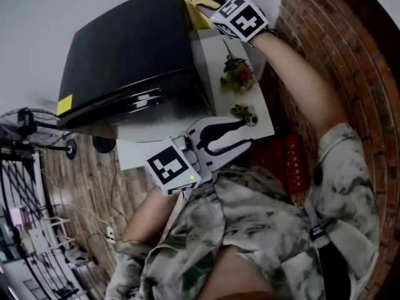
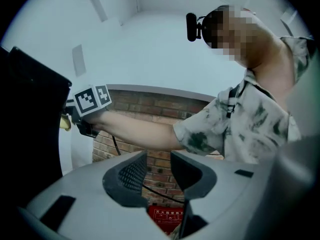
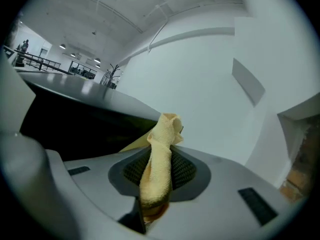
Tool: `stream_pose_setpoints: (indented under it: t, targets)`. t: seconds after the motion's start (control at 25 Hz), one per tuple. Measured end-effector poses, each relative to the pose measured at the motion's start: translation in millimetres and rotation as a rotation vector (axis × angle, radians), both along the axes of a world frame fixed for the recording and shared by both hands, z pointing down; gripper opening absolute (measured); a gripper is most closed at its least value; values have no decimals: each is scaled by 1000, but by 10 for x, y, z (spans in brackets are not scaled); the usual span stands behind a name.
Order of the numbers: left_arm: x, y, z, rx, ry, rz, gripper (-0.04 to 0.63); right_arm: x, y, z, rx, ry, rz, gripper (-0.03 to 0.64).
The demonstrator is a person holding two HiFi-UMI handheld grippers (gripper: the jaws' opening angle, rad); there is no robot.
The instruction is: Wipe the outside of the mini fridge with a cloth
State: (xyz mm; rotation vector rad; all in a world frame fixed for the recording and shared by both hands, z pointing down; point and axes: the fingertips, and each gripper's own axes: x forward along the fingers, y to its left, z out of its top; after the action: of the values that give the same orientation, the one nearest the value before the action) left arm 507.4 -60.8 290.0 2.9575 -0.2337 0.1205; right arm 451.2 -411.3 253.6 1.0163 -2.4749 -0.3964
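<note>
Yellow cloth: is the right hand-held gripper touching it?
Touching. The right gripper view shows the yellow cloth pinched between the jaws of the right hand-held gripper.

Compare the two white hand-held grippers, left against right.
The left gripper has jaws apart and empty; the right gripper is shut on the yellow cloth. The left hangs low by the person's chest; the right is by the black mini fridge's top edge. Both carry marker cubes.

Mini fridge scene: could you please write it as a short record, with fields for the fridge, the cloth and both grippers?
fridge: mini fridge, black, glossy
cloth: yellow cloth, at the fridge's upper edge
right gripper: right gripper, shut on the cloth, raised to the fridge
left gripper: left gripper, jaws apart, nothing between them, held low near the person's body
</note>
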Motion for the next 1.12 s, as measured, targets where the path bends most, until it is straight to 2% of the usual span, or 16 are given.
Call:
stream_pose_setpoints:
  t: [0.16, 0.56, 0.84, 1.12]
  targets:
    - [38, -48, 5, -32, -13, -58, 138, -40, -81, 323, -44, -22, -15, 97]
    - [-7, -77, 182, -49, -65, -154, 138, -86, -67, 1238, -169, -38, -25, 97]
    - [-87, -79, 196, -72, -72, -201, 138, -109, -60, 1836, -248, -20, -11, 97]
    - [-127, -68, 297, -98, -79, -211, 138, -111, 36, 2683, -361, 21, 33, 97]
